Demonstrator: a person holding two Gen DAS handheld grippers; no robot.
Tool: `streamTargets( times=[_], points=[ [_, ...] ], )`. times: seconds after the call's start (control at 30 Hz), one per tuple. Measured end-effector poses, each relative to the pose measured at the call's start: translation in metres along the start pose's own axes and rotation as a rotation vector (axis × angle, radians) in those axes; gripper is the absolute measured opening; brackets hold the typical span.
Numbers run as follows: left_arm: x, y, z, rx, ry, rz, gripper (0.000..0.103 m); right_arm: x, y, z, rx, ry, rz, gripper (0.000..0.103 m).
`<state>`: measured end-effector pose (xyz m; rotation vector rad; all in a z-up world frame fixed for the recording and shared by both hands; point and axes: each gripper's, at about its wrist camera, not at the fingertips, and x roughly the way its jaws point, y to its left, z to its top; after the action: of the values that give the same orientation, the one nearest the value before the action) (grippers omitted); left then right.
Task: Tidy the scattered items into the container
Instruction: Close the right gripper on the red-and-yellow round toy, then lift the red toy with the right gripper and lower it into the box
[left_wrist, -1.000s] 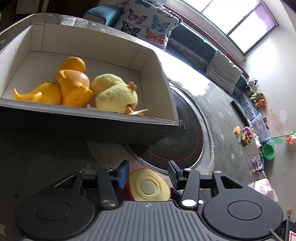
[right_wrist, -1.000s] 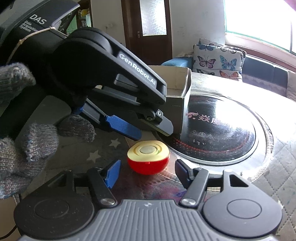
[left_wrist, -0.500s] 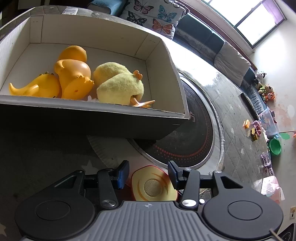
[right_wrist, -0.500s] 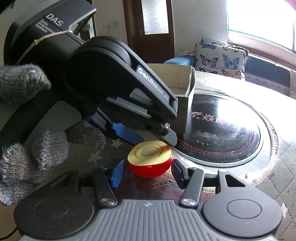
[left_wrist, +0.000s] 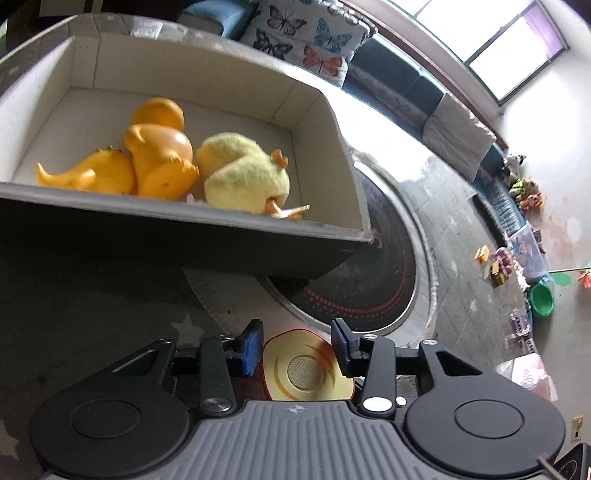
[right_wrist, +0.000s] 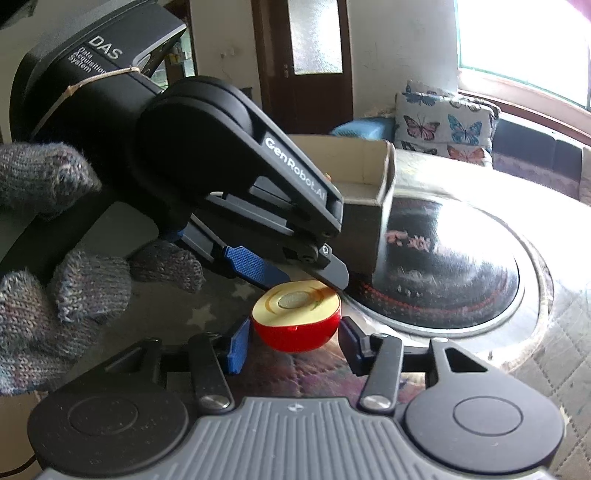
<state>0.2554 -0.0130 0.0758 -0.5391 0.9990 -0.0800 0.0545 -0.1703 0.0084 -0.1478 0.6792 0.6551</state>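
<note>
Where the apple half lies: on the table, between both tools' fingers.
Right tool: jaws just closing in, slim gaps left either side of the fruit.
Left tool: jaws just closing round it; contact unclear.
Box: beyond the left tool, holding toys.

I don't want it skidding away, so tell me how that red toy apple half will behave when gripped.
The toy apple half rests on its rounded red underside, cut face up, so it will probably rock or tip if nudged. Its glossy skin looks like hard plastic: likely stiff, light and somewhat slippery on the shiny table.
</note>
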Motion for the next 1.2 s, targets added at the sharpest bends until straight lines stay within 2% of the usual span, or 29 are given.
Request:
streamTargets(
  times=[0.27,0.53,0.87,1.2],
  points=[
    [-0.047,0.004,0.015,-0.006,-0.114,-0.028,0.043,-0.012,0.014,0.032,-0.058,-0.093,0.026,0.051],
    [-0.064,0.018,0.059,-0.051,-0.213,-0.041,0.04,0.009,0.021,0.082,-0.117,-0.164,0.058,0.051],
    [-0.054,0.063,0.087,-0.116,-0.235,-0.007,0.04,0.063,0.034,0.109,-0.142,-0.139,0.115,0.051],
    [-0.043,0.092,0.091,-0.165,-0.225,0.021,0.04,0.093,0.041,0.105,-0.159,-0.091,0.154,0.051]
  ],
)
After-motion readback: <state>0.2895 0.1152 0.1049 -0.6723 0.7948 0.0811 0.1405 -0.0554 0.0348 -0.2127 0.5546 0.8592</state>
